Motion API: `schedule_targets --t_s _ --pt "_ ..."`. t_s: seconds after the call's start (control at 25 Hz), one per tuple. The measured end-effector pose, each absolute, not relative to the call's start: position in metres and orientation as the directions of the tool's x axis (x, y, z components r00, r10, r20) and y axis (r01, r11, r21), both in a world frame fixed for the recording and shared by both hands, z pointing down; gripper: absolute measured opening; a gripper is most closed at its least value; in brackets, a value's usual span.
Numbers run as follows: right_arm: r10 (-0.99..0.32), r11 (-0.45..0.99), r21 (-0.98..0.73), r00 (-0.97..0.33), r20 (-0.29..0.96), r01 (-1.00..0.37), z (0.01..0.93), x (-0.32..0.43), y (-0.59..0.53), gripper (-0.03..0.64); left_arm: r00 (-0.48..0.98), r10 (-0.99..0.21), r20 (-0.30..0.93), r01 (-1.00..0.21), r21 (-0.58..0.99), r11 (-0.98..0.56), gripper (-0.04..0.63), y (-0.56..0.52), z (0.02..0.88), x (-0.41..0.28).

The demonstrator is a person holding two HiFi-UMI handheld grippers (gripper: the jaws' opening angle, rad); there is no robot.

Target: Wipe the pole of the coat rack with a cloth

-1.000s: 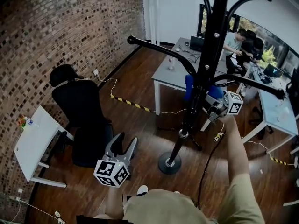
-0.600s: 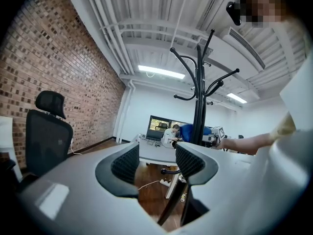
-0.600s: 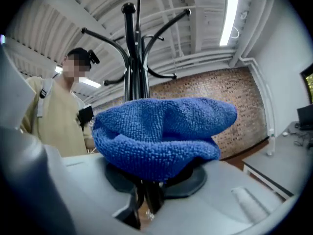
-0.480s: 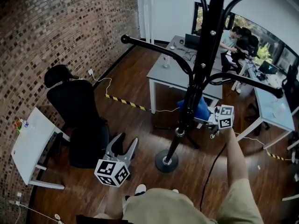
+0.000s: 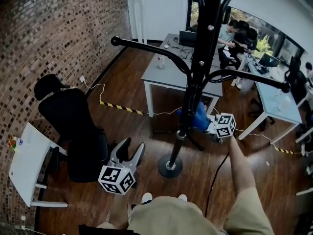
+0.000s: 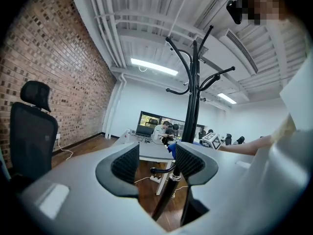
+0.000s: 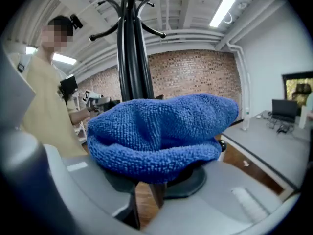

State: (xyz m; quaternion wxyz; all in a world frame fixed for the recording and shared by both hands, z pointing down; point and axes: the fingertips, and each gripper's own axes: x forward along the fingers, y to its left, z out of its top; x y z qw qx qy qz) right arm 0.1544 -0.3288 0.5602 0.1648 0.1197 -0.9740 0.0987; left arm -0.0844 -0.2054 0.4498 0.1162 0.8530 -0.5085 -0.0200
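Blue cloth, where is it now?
The blue cloth is right of centre in the head view, clamped in the right gripper against the coat rack pole.

The left tongs (image 5: 132, 148) are held low, close to the body, with the jaws pointed forward and spread apart, nothing gripped between them. The right arm (image 5: 240, 166) is stretched out forward, and the right tongs (image 5: 209, 125) are clamped on a blue cloth (image 5: 198, 117).

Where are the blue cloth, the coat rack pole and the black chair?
blue cloth (image 7: 156, 131), right gripper view, middle of the bundle.
coat rack pole (image 5: 176, 150), head view, its lower stretch.
black chair (image 5: 68, 114), head view, its backrest.
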Motion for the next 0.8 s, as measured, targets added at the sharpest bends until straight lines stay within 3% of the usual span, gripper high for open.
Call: schedule_targets --t_s 0.16,0.32,0.64,0.8 --pt "-0.446 0.880 0.031 -0.803 0.396 -0.473 0.540 0.174 -0.335 0.087 0.526 -0.848 0.069 -0.836 0.229 -0.499 0.213 -0.208 0.447 -0.079" --pt "-0.610 0.789 0.188 -0.710 0.352 -0.585 0.487 0.190 -0.294 0.087 0.542 -0.838 0.063 -0.827 0.221 -0.518 0.213 -0.212 0.444 -0.082" --pt "-0.726 0.682 0.121 -0.649 0.227 -0.721 0.427 0.110 -0.205 0.087 0.581 -0.811 0.064 -0.799 0.236 -0.554 0.210 -0.224 0.448 -0.101" --pt "-0.701 0.710 0.123 -0.680 0.215 -0.693 0.421 0.049 -0.218 0.087 0.595 -0.802 0.051 -0.788 0.235 -0.570 0.210 -0.228 0.443 -0.107"
